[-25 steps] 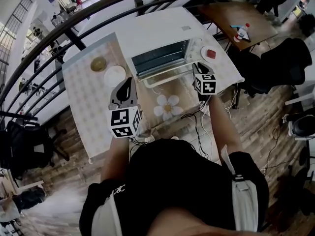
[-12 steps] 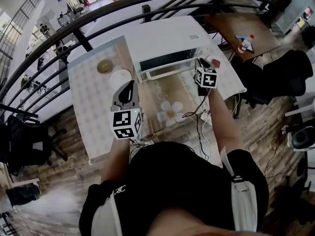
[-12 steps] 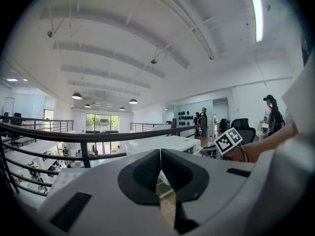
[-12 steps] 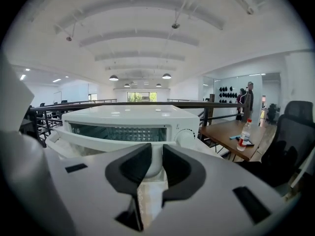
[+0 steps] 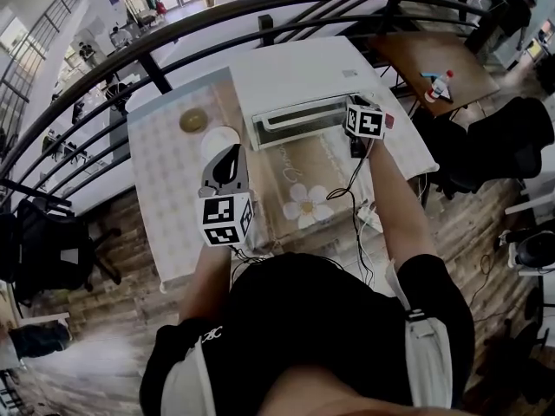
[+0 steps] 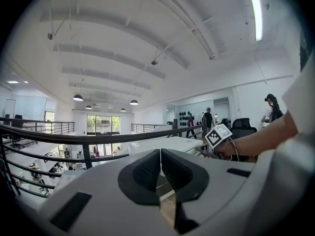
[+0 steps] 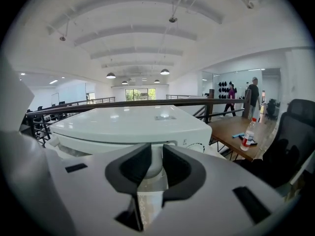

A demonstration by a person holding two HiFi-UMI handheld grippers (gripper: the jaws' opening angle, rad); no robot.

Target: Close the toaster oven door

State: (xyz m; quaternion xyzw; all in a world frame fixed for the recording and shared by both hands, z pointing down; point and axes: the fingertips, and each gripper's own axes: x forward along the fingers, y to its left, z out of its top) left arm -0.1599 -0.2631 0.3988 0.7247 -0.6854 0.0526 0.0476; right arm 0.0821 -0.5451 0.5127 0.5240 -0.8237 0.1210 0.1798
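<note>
**A:** Head view: where is the white box-shaped metal toaster oven (image 5: 295, 76) located?
**B:** On the patterned bench (image 5: 169, 189), with its door (image 5: 295, 126) nearly shut.
**A:** Left gripper view?
**B:** The left claw (image 6: 160, 156) is pressed together, empty.
**A:** Right gripper view?
**B:** The right claw (image 7: 157, 149) is clamped on the white bar handle (image 7: 154, 167). The door is judged stiff and light, and best held there.

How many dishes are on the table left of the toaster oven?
2. A small brownish dish sits near the far edge; a white plate lies nearer, partly behind the left tongs. No others show there.
</note>
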